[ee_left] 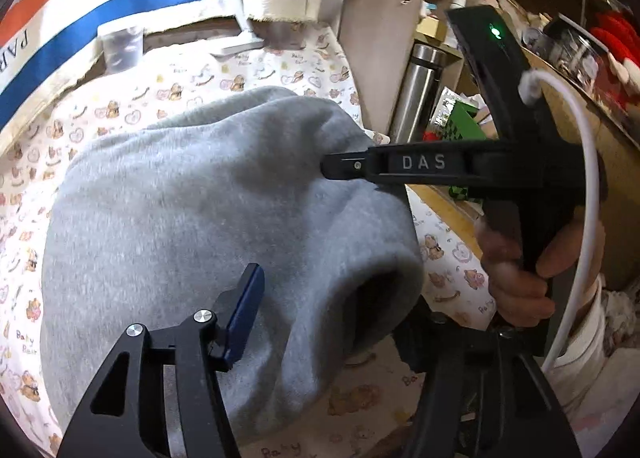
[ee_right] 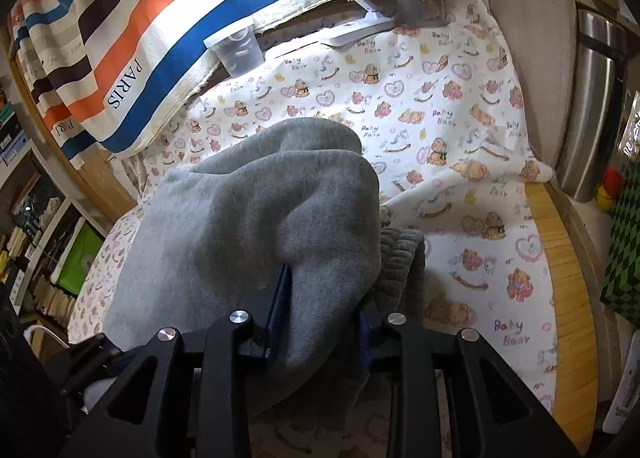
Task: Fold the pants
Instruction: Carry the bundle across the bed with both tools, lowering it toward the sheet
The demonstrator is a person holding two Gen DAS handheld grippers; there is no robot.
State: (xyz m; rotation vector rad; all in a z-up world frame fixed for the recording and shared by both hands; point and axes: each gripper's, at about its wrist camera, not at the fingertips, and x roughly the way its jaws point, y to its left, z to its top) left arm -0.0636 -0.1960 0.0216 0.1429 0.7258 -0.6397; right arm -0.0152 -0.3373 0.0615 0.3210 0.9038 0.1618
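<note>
Grey sweatpants (ee_left: 192, 218) lie folded in a thick bundle on a bear-print cloth (ee_left: 180, 78). My left gripper (ee_left: 332, 322) is open: its blue pad (ee_left: 244, 314) rests over the fabric, the other finger is lost in shadow, and the rounded fold edge sits between them. In the right wrist view, a bunch of the pants (ee_right: 260, 210) fills the gap of my right gripper (ee_right: 324, 310) and touches both blue pads. A ribbed darker band (ee_right: 400, 258) shows beside it. A hand (ee_left: 520, 282) holds the right gripper (ee_left: 348, 166), whose fingers reach the pants' far right edge.
A striped cloth marked PARIS (ee_right: 128, 70) hangs at the back, with a clear plastic cup (ee_right: 236, 50) and a white stand (ee_right: 360, 30) below it. A steel flask (ee_right: 592, 106) stands beyond the wooden table edge (ee_right: 568, 278) on the right. Shelves (ee_right: 40, 226) are at the left.
</note>
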